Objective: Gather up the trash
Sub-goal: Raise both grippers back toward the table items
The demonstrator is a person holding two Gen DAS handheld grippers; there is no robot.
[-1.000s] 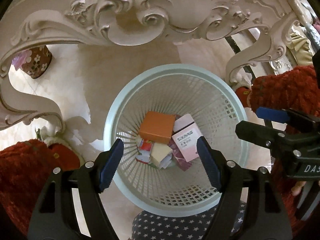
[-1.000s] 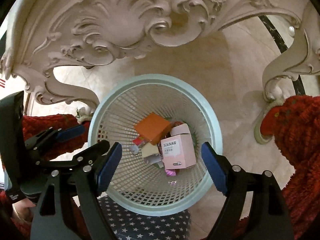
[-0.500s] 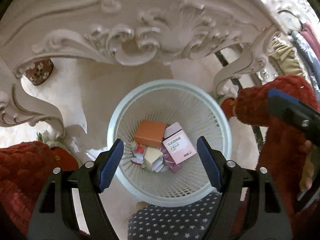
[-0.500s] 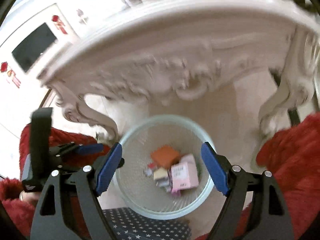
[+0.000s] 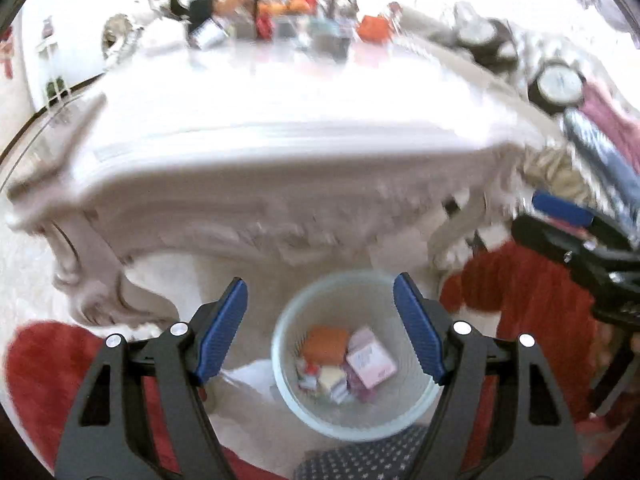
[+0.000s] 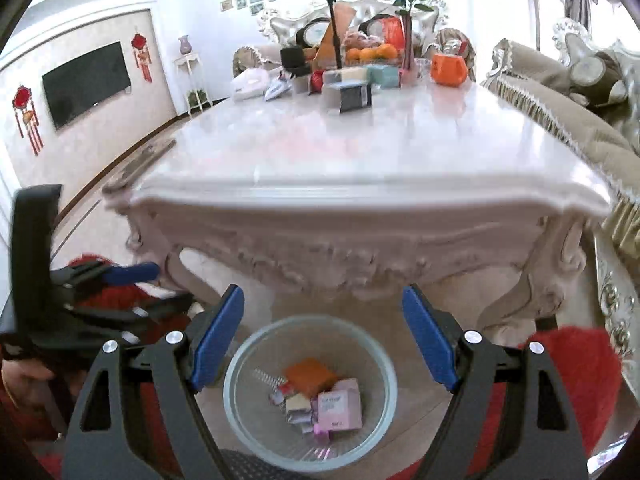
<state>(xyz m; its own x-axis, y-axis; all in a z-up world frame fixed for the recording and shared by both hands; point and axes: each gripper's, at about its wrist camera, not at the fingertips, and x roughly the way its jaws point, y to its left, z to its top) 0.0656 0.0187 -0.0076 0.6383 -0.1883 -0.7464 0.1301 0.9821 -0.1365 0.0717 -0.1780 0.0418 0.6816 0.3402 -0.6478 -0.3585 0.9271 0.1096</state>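
A glossy white marble-topped table with carved scrollwork apron [image 6: 360, 208] stands over the round pale-blue plastic lattice wastebasket [image 6: 240, 412] on the floor. Inside lie a flat orange cardboard box [image 6: 310, 376] and a pink printed carton [image 6: 339, 405]. Left gripper [image 5: 320, 330] and right gripper [image 6: 323, 338] hover above with ribbed blue pads spread apart, holding nothing.

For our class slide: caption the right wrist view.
Open right claw above the mesh bin holding boxes, before the ornate table.

Pale floor [image 6: 416, 412] carries mesh wastebasket [image 6: 240, 412]; marble table [image 6: 360, 152] bears oranges [image 6: 370, 53]
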